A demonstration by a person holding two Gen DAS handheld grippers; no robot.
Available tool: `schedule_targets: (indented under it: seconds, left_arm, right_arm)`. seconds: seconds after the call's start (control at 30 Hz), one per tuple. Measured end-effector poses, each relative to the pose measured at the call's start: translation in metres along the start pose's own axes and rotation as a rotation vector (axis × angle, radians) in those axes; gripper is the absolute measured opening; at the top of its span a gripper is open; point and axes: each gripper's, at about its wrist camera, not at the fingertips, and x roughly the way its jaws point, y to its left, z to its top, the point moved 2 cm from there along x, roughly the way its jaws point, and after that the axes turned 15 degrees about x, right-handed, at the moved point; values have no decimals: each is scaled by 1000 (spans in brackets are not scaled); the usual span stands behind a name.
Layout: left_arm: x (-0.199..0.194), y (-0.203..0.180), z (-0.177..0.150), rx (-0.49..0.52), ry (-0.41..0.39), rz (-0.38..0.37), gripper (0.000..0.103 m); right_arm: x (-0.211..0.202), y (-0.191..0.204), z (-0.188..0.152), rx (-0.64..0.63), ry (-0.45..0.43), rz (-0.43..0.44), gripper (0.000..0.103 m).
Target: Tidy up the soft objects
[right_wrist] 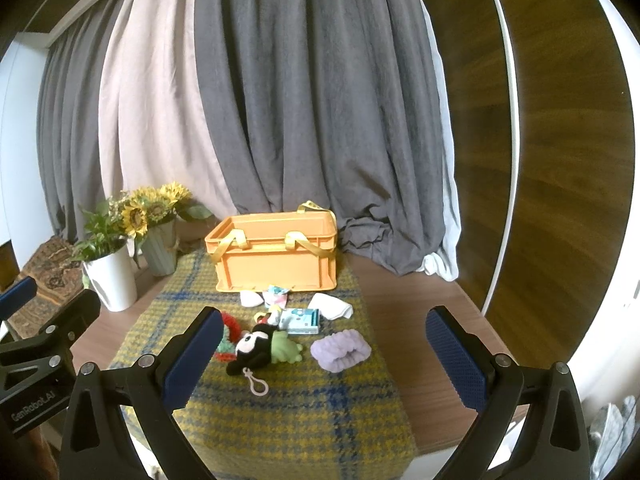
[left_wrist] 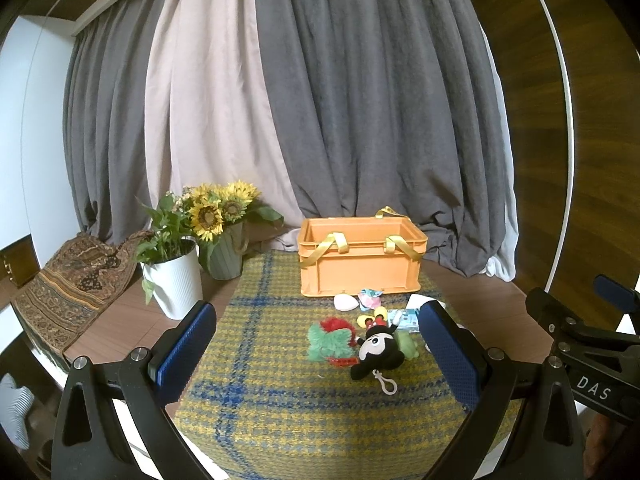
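Note:
An orange crate (left_wrist: 360, 268) (right_wrist: 276, 260) with yellow ribbon handles stands at the back of a yellow-blue plaid cloth (left_wrist: 280, 380) (right_wrist: 288, 408). In front of it lie soft things: a black mouse plush (left_wrist: 378, 350) (right_wrist: 252, 350) with a keyring clip, a green and red fuzzy piece (left_wrist: 330, 340), a green plush (right_wrist: 286, 346), a purple scrunchie (right_wrist: 340, 350), a white cloth (right_wrist: 332, 306), a white pad (left_wrist: 346, 303) (right_wrist: 251, 299), a tissue pack (right_wrist: 302, 320). My left gripper (left_wrist: 320, 356) and right gripper (right_wrist: 324, 360) are open, empty, held before the pile.
A white pot with a green plant (left_wrist: 176, 276) (right_wrist: 112, 280) and a green vase of sunflowers (left_wrist: 226, 252) (right_wrist: 160, 248) stand at the back left. A patterned brown cloth (left_wrist: 76, 280) lies at far left. Grey and beige curtains (left_wrist: 320, 120) hang behind the wooden table (left_wrist: 480, 300).

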Motion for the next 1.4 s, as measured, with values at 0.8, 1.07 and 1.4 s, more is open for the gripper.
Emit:
schedule_targets:
  seconds: [0.8, 1.07, 1.4]
  left_arm:
    - [0, -5, 1, 2, 1, -2, 103]
    - [0, -14, 6, 4, 6, -7, 103]
    - [13, -20, 0, -1, 27, -45, 103]
  right_arm:
    - [0, -2, 0, 2, 1, -1, 103]
    - [1, -3, 0, 2, 1, -1, 103]
    - [11, -10, -5, 3, 14, -12, 103]
